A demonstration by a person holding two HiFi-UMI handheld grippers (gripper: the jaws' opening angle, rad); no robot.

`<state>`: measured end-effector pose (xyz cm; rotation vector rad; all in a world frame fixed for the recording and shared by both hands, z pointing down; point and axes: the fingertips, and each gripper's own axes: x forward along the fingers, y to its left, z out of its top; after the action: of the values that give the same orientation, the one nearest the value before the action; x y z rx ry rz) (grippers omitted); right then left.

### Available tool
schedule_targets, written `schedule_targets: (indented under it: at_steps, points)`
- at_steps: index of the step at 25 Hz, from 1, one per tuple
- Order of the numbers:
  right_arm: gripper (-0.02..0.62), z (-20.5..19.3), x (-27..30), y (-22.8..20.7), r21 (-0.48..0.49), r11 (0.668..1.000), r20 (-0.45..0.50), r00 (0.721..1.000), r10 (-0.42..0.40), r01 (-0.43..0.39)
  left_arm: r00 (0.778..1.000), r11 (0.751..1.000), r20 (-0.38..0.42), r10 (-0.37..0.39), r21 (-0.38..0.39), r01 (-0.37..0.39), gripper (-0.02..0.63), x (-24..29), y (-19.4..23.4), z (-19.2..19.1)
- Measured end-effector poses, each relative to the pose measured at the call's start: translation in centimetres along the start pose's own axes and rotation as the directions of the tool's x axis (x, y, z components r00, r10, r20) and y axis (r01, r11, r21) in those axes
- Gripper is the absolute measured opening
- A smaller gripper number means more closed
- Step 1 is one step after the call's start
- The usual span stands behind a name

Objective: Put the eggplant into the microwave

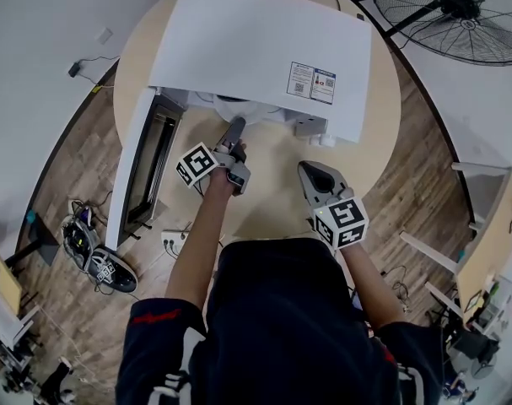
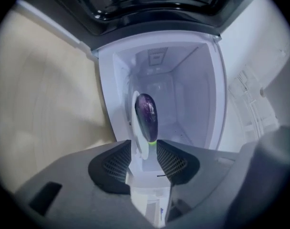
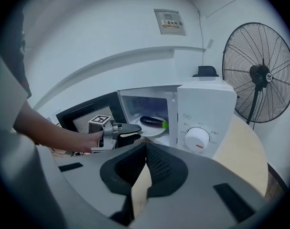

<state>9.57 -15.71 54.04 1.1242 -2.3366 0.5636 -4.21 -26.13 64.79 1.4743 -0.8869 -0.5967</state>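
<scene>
One eggplant (image 2: 146, 116) inside one microwave (image 1: 256, 49); two empty tools: left tool (image 2: 145, 151), right tool (image 3: 145, 149).

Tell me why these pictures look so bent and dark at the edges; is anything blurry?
Left gripper view: fisheye circle with black corners; the microwave looks bowed, the eggplant inside is sharp with a faint sheen. Right gripper view: same dark rim, the room wall bends in an arc, the fan is crisp. Head view: even light, soft shadows, floor boards curve near the edges.

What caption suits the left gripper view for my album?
Open left tool facing the eggplant resting on the plate inside the microwave.
</scene>
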Motion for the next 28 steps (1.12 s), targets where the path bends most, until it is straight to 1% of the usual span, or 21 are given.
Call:
schedule_targets:
  at_steps: [2,4,6,7,9,10,12,15,17,18,22,24,25,28]
  points:
    - [0.011,0.0,-0.1,0.0,0.0,1.0,0.001,1.0,0.001,-0.001,0.999,0.997,-0.029,0.017,0.075,-0.015,0.169,-0.5,-0.5,-0.4]
    - [0.011,-0.1,-0.1,0.0,0.0,1.0,0.0,1.0,0.004,-0.004,0.997,0.986,-0.067,0.043,0.164,-0.032,0.169,-1.0,-0.7,-0.9]
    - [0.011,-0.2,-0.1,0.0,0.001,1.0,-0.002,1.0,0.006,-0.006,0.99,0.964,-0.117,0.085,0.261,-0.052,0.172,-1.5,-0.6,-1.6]
    - [0.011,-0.3,-0.1,0.0,0.001,1.0,-0.003,1.0,0.008,-0.008,0.984,0.946,-0.14,0.113,0.317,-0.063,0.172,-1.7,-0.5,-2.0]
    - [0.011,-0.3,-0.1,0.1,0.0,1.0,-0.006,1.0,0.011,-0.011,0.97,0.897,-0.168,0.179,0.432,-0.091,0.166,-2.1,-0.2,-2.5]
    - [0.011,-0.4,0.0,0.2,-0.001,1.0,-0.007,1.0,0.012,-0.012,0.962,0.87,-0.175,0.209,0.482,-0.101,0.149,-2.3,0.0,-2.7]
    - [0.011,-0.4,0.1,0.2,-0.002,1.0,-0.009,1.0,0.014,-0.014,0.949,0.814,-0.178,0.26,0.568,-0.117,0.115,-2.4,0.4,-2.9]
    - [0.011,-0.5,0.1,0.1,-0.002,1.0,-0.013,1.0,0.014,-0.014,0.935,0.726,-0.154,0.32,0.674,-0.137,0.06,-2.4,0.4,-2.9]
    - [0.011,-0.6,0.2,0.0,-0.001,1.0,-0.015,1.0,0.014,-0.014,0.929,0.678,-0.128,0.348,0.719,-0.154,0.037,-2.2,0.4,-2.6]
    - [0.011,-0.6,0.2,0.0,-0.001,1.0,-0.016,1.0,0.014,-0.014,0.928,0.661,-0.116,0.355,0.733,-0.161,0.032,-2.1,0.3,-2.4]
    - [0.011,-0.6,0.2,-0.2,0.003,1.0,-0.018,1.0,0.012,-0.012,0.92,0.617,-0.08,0.384,0.763,-0.191,0.017,-1.6,0.2,-1.9]
    - [0.011,-0.6,0.2,-0.4,0.005,1.0,-0.021,1.0,0.008,-0.008,0.915,0.602,-0.069,0.397,0.773,-0.203,0.017,-1.4,0.3,-1.8]
    - [0.011,-0.7,0.2,-0.5,0.006,1.0,-0.021,1.0,0.007,-0.007,0.913,0.598,-0.067,0.401,0.774,-0.206,0.017,-1.2,0.4,-1.7]
    - [0.011,-0.6,0.3,-0.7,0.006,1.0,-0.019,1.0,0.005,-0.005,0.912,0.599,-0.062,0.406,0.771,-0.215,0.017,-0.9,0.5,-1.6]
